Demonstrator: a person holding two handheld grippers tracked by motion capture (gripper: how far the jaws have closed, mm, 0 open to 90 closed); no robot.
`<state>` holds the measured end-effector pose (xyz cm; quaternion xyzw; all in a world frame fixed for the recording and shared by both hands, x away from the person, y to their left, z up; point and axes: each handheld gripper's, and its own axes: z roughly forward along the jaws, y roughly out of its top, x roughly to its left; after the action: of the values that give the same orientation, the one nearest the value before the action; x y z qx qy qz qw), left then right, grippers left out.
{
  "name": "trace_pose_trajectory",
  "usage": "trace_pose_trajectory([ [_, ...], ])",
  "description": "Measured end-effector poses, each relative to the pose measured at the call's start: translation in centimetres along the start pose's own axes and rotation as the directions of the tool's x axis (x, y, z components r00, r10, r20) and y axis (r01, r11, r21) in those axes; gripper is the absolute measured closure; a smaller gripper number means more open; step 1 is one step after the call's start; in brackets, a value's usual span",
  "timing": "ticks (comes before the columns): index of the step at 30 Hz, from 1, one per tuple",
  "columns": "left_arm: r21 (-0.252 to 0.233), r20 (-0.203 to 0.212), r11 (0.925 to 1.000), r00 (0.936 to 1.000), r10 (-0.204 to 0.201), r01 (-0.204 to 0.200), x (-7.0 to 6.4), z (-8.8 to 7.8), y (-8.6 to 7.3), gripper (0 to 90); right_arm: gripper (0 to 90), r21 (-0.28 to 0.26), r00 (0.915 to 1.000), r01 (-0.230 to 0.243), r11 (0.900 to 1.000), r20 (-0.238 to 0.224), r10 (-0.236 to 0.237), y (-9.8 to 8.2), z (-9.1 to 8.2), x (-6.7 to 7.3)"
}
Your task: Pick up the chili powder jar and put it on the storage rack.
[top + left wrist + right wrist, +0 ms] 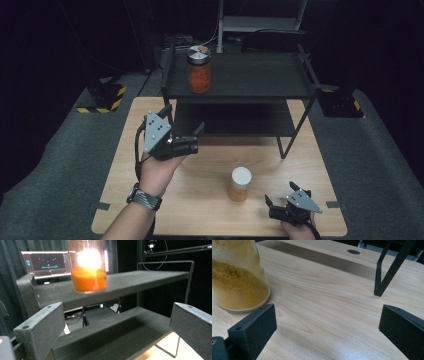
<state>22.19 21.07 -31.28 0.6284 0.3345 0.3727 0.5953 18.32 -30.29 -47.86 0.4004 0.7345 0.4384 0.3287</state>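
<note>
My left gripper [184, 124] hangs with jaws spread wide and empty in front of the black shelf rack [240, 75], just below its top shelf; on that shelf's left end stands the jar of red-orange stuff [199, 69], upright, lid on. My right gripper [285, 196] rests low at the near right of the wooden table [200, 200], jaws wide too, nothing between them; just to its left stands the jar of yellow powder [240, 184].
</note>
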Motion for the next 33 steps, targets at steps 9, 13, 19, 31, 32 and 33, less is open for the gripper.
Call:
trace_pose_trajectory([
  [9,0.041,0.016,0.9991,0.9999,-0.004,0.004,-0.5,-1.1,-2.8,0.4,0.6,0.002,1.0,0.003,1.0,0.001,-0.003,0.0,0.0,0.0],
  [13,0.06,0.027,0.9981,0.9996,-0.013,0.011,-0.6,-1.4,-3.9,0.4,0.6,0.002,1.0,0.005,1.0,0.0,-0.005,0.0,0.0,0.0],
  [19,0.081,0.037,0.9964,0.9989,-0.028,0.025,-0.7,-2.0,-5.9,0.4,0.6,0.002,1.0,0.009,1.0,0.001,-0.009,0.0,0.0,0.1],
  [31,0.156,0.036,0.9868,0.9981,-0.05,0.043,-0.5,-3.0,-10.1,0.4,0.6,0.006,0.9999,0.013,1.0,0.003,-0.013,0.1,0.1,0.2],
  [32,0.16,0.034,0.9862,0.9982,-0.05,0.044,-0.5,-3.1,-10.5,0.4,0.6,0.006,0.9999,0.014,1.0,0.003,-0.014,0.1,0.1,0.2],
  [33,0.16,0.034,0.9862,0.9982,-0.05,0.044,-0.5,-3.1,-10.5,0.4,0.6,0.007,0.9999,0.015,1.0,0.004,-0.015,0.1,0.1,0.2],
])
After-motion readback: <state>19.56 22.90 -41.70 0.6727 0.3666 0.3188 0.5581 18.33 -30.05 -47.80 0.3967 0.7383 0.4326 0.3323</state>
